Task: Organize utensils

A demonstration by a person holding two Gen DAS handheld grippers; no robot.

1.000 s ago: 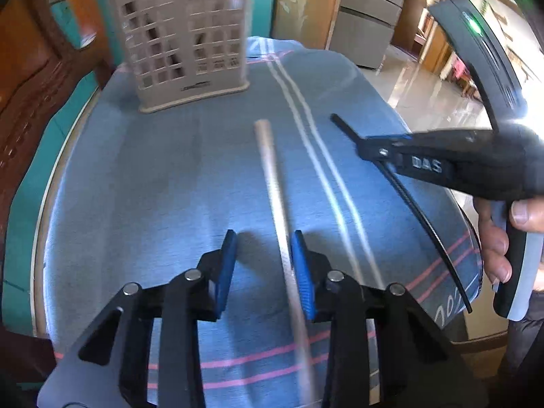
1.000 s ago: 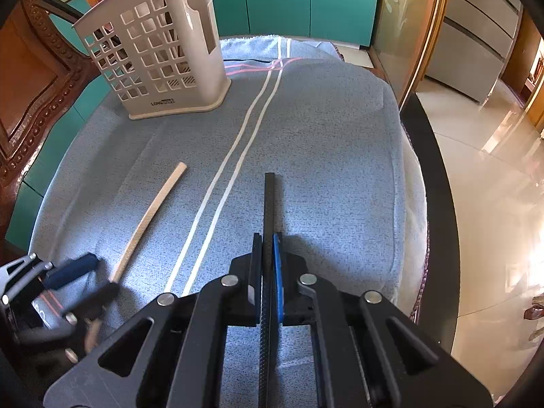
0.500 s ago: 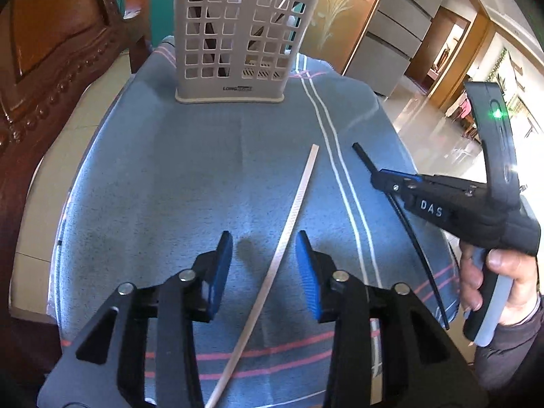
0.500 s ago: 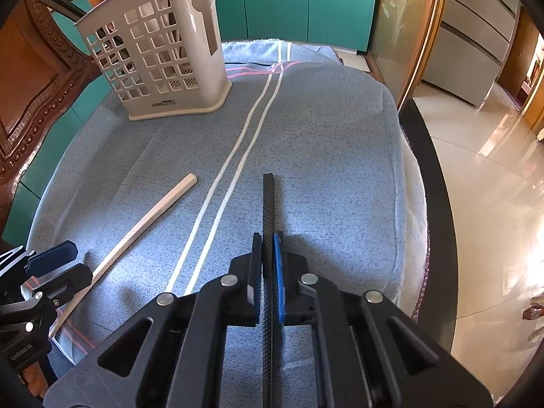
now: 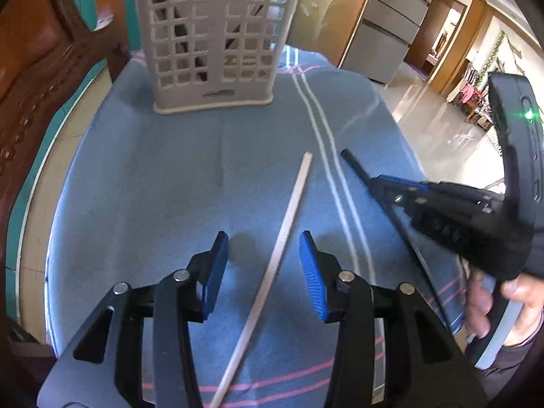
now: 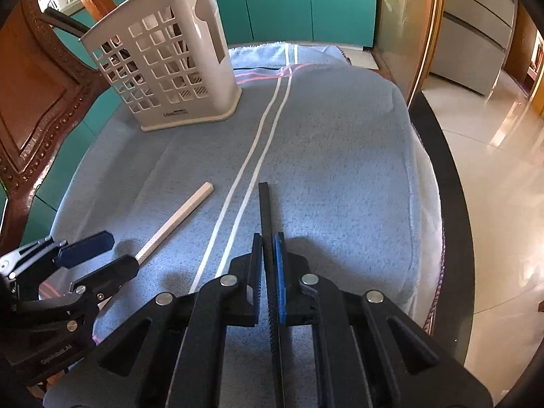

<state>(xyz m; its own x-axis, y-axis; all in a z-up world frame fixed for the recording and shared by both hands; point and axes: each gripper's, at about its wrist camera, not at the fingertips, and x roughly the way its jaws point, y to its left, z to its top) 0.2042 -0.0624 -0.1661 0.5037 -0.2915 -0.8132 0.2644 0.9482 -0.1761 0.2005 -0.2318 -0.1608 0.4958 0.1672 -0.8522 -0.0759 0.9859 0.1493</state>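
Your right gripper (image 6: 269, 265) clamps the black stick (image 6: 264, 210); your left gripper (image 5: 260, 265), fingers opening, straddles the pale stick (image 5: 289, 210) untouched; close, then carry both to the caddy (image 5: 214, 44).

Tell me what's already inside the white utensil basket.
Through the holes of the white utensil basket, a few dark, slanted handles show, one poking above the rim. The walls cover most of them, so what they are and how many stays unclear.

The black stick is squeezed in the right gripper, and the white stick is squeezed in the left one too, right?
Not quite. The left gripper isn't squeezing the white stick: its jaws are opening, clear of the stick between them, as the left wrist view shows. The right gripper does squeeze the black stick.
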